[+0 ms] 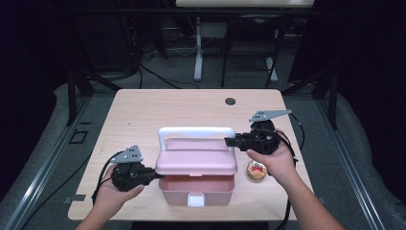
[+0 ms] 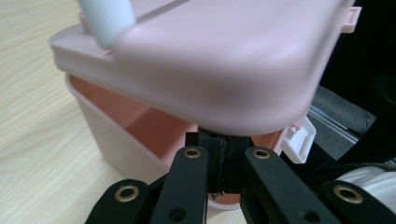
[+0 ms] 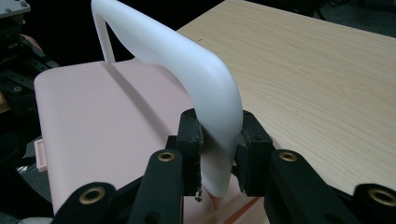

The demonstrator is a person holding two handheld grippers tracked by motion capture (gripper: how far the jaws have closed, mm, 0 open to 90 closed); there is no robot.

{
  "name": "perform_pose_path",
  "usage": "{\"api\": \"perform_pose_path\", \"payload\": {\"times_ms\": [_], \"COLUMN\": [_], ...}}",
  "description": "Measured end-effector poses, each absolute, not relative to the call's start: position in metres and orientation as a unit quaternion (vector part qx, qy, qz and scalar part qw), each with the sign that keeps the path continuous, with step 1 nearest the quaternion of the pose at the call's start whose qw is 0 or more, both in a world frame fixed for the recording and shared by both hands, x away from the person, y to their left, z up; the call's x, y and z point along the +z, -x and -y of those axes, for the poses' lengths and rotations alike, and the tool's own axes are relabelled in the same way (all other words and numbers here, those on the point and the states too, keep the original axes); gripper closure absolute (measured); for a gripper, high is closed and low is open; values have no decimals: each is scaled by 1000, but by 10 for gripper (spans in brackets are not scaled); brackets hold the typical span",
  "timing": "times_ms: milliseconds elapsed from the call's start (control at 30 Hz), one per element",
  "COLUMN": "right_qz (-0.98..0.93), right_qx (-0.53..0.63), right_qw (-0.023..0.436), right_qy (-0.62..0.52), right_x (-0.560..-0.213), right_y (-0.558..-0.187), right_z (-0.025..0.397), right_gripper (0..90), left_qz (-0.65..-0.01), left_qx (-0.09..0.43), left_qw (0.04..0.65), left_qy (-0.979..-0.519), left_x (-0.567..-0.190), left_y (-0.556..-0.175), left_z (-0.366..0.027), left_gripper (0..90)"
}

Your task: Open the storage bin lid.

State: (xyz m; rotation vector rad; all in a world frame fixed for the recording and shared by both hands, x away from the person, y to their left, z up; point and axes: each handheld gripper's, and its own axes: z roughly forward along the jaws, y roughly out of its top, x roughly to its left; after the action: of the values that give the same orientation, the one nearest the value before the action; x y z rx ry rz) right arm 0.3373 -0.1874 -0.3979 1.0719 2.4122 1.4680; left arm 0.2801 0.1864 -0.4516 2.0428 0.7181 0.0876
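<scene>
The pink box point(image 1: 196, 184) sits near the table's point(image 1: 143, 110) front edge, lid point(image 1: 196, 162) half raised; the right gripper point(image 3: 218, 154) pinches its white handle point(image 3: 187, 70). The left gripper point(image 2: 219, 161) has its jaws pressed together on the box rim, under the lid's corner; a small round container point(image 1: 256, 170) lies just beside the box.

The storage box point(image 1: 196, 189) sits on the table point(image 1: 143, 110) between the two pairs of jaws, its lid point(image 1: 196, 162) raised above the left jaws, its handle point(image 3: 187, 70) between the right jaws, and a small round container point(image 1: 256, 170) just beneath the right jaws.
</scene>
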Motion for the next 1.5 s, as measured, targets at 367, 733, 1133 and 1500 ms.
{"api": "perform_pose_path", "payload": {"times_ms": [367, 733, 1133, 1500], "right_qz": [-795, -778, -768, -761], "right_qx": [485, 499, 504, 509], "right_qw": [58, 65, 90, 103], "right_qy": [-359, -376, -385, -388], "right_x": [-400, -398, -401, -419], "right_y": [-338, -335, -318, -286], "right_z": [188, 202, 219, 232], "right_gripper": [726, 681, 650, 646], "left_qz": [-286, -287, -284, -290], "left_qx": [36, 39, 50, 50], "left_qw": [471, 473, 479, 489], "left_qy": [-833, -832, -829, -821], "left_x": [-449, -447, -434, -424], "left_y": [-277, -278, -281, -289], "left_z": [-184, -184, -183, -184], "left_gripper": [900, 900, 900, 900]}}
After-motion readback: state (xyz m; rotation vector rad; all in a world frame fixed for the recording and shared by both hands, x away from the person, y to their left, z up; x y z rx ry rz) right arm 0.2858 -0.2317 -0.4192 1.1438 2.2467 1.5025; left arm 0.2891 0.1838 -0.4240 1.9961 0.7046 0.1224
